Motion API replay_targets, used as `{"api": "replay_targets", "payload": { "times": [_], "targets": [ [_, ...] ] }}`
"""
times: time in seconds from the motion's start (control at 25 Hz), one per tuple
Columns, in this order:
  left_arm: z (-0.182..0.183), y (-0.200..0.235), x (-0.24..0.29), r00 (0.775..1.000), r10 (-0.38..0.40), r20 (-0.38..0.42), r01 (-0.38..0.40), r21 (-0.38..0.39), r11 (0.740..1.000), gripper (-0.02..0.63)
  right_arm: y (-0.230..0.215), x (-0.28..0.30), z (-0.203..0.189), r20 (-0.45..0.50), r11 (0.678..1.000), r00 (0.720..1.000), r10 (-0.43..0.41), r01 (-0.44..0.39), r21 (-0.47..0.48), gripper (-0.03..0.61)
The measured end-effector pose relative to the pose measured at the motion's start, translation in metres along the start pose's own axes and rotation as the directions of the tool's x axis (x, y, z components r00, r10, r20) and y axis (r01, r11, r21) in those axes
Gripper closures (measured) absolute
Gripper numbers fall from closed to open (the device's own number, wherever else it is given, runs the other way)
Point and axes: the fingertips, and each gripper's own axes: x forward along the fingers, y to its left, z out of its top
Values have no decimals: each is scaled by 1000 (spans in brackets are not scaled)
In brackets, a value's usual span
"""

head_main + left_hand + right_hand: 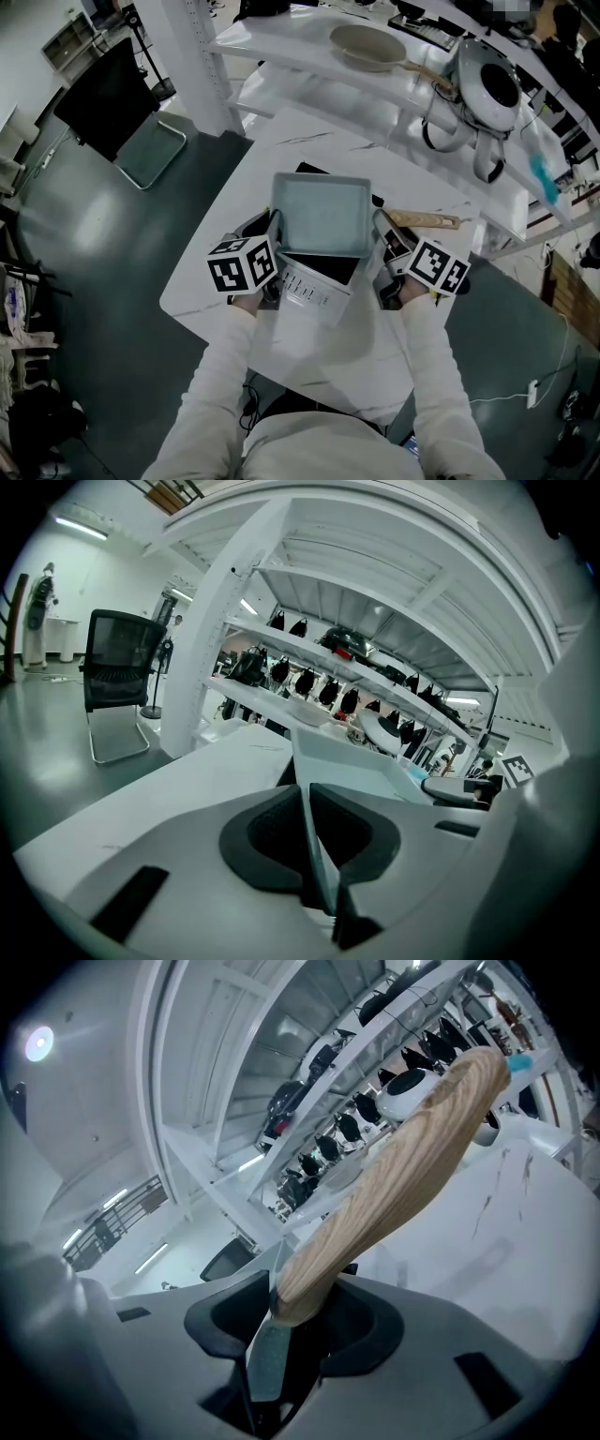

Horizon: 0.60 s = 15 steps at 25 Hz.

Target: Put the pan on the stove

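A white table (faintly veined) carries a flat stove; the white shelf behind it holds a round pan.

Head view steeply down; gripper views low, near; shelves shared

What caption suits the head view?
Left tool and right tool hold a square pan over the stove on a white table.
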Motion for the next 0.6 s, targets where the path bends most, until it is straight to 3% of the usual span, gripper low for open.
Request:
{"api": "replay_targets", "payload": {
  "times": [0.6],
  "targets": [
    [-8, -9, 11, 999, -34, -38, 35, 12, 999, 574, -17, -1, 3, 13, 998, 999, -30, 30, 49, 388]
  ]
}}
